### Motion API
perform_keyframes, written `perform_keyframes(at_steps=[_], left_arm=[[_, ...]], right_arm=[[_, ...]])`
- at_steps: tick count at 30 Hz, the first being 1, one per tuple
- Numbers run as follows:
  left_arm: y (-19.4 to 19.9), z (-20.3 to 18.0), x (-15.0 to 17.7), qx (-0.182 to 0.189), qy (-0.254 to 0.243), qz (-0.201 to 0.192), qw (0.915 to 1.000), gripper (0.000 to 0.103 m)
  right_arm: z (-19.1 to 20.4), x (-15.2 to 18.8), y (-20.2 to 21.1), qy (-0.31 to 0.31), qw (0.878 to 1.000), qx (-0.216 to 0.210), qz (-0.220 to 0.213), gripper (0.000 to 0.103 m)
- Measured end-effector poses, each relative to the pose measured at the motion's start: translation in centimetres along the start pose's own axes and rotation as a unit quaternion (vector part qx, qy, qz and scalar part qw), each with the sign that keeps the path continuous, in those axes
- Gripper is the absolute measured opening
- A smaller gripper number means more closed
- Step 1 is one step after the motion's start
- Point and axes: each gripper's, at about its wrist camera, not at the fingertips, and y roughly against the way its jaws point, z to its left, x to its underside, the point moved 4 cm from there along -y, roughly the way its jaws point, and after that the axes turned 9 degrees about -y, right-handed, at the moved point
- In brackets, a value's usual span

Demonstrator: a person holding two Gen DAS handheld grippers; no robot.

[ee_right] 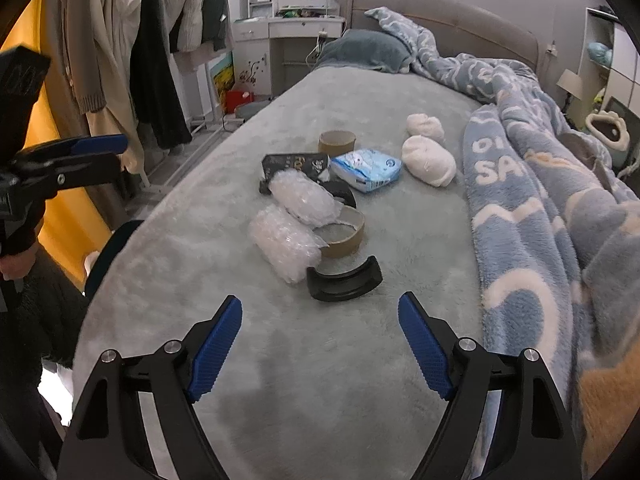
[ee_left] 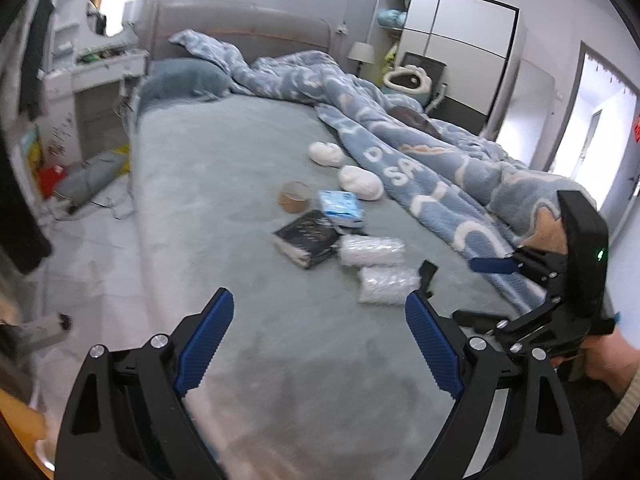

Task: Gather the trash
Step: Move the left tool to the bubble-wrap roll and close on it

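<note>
On the bed [ee_right: 280, 360]: 2 bubble-wrap wads [ee_right: 286, 242], 2 tape cores [ee_right: 346, 236], 1 black box [ee_right: 296, 166], 1 tissue pack [ee_right: 366, 168], 1 black curved piece [ee_right: 346, 280]. Left gripper [ee_left: 320, 344] and right gripper [ee_right: 320, 344] both spread wide, empty.

Saw a grey-green bed cover [ee_right: 304, 380], a blue blanket [ee_right: 532, 240] with white cloud shapes and letters, clear bubble wrap [ee_right: 286, 244], a black curved piece [ee_right: 344, 280], brown tape rolls [ee_right: 346, 236], blue gripper pads [ee_right: 216, 354].

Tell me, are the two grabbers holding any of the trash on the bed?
No. The left gripper and the right gripper are both open with only bare bed between their fingers. The trash lies ahead, untouched.
</note>
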Motion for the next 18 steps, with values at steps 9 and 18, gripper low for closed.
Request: perform_keyframes(at_steps=[9, 18], left_arm=[[-5.2, -2.2, -1.9, 0.047, -0.017, 0.016, 0.9986, 0.090], [-9.3, -2.9, -2.5, 0.045, -0.031, 0.044, 0.9975, 0.090]], right_arm=[[-2.3, -0.5, -3.5, -0.009, 0.999, -0.021, 0.026, 0.067], [-2.5, -0.6, -5.7, -0.002, 0.998, -0.052, 0.040, 0.055]])
